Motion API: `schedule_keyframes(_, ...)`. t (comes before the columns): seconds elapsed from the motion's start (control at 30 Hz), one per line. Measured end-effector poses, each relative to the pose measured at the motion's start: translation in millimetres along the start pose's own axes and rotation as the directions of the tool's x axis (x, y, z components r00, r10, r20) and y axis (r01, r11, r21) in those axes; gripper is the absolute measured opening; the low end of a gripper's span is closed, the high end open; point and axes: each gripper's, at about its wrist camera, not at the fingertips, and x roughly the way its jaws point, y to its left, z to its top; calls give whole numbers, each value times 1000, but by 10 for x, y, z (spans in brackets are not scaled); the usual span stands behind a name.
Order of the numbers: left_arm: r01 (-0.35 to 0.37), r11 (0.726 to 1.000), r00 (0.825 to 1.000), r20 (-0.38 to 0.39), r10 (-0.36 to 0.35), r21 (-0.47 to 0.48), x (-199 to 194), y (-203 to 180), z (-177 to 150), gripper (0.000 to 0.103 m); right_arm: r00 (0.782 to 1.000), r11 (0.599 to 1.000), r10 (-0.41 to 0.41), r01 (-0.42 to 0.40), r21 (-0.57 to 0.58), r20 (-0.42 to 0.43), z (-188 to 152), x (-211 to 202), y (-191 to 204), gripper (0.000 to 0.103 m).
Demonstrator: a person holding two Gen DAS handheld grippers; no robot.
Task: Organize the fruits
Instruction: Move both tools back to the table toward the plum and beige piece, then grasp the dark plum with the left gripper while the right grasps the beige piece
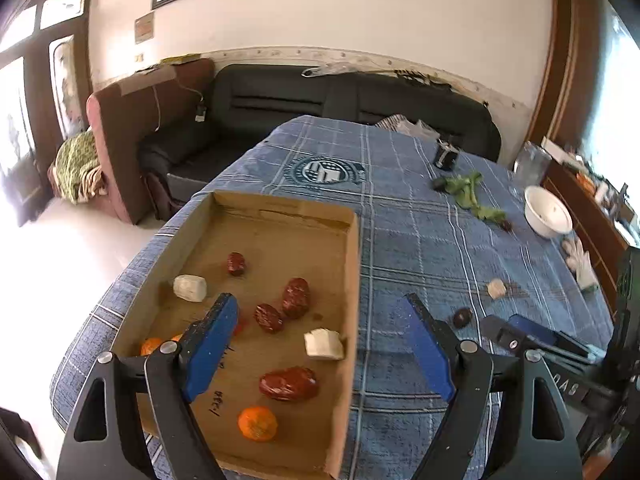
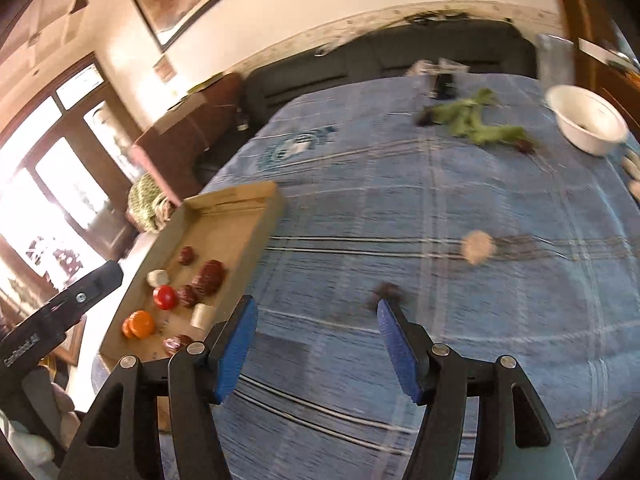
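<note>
My right wrist view is smeared with motion blur, so the dark fruit (image 2: 386, 294) just past my right gripper (image 2: 316, 344) is hard to identify. Both my grippers gape wide and carry nothing. My left gripper (image 1: 320, 344) hangs over the cardboard tray's (image 1: 352, 280) right wall; dates, white chunks and an orange (image 1: 257, 423) lie inside. A pale chunk (image 2: 477, 246), greens (image 2: 476, 122) and a white bowl (image 2: 586, 120) sit farther across the bench (image 2: 400, 208).
</note>
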Motion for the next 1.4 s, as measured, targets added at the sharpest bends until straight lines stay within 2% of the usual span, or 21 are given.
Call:
schedule_keyframes(0.37, 10, 1000, 999, -33, -9, 27, 66, -193, -79, 82, 999, 995, -40, 39, 90, 12, -146, -214, -519, 71)
schedule_keyframes(0.63, 79, 997, 992, -99, -79, 2, 278, -228, -168, 82, 992, 987, -122, 120, 110, 12, -46, -226, -827, 70)
schedule_keyframes(0.83, 148, 988, 979, -150, -140, 45, 468, -493, -268, 82, 981, 979, -193, 193, 59, -14, 211, 46, -970, 70)
schedule_keyframes(1.07, 217, 971, 960, -203, -193, 101, 758, -829, -329, 82, 981, 983, -184, 184, -5, -54, 389, 486, -965, 69)
schedule_keyframes(1.2, 225, 967, 956, -221, -195, 116, 943, -948, -324, 79, 976, 976, -209, 205, -67, -57, 394, 618, -921, 68)
schedule_keyframes(1.3, 243, 965, 946, -246, -212, 101, 1081, -1009, -317, 74, 974, 972, -220, 215, -91, -48, 401, 632, -909, 59)
schedule_keyframes(1.37, 253, 962, 941, -255, -222, 97, 1154, -1064, -319, 70, 972, 969, -230, 225, -101, -42, 404, 629, -917, 40)
schedule_keyframes(1.4, 259, 961, 939, -259, -226, 99, 1194, -1106, -317, 69, 972, 969, -230, 225, -105, -41, 406, 628, -922, 37)
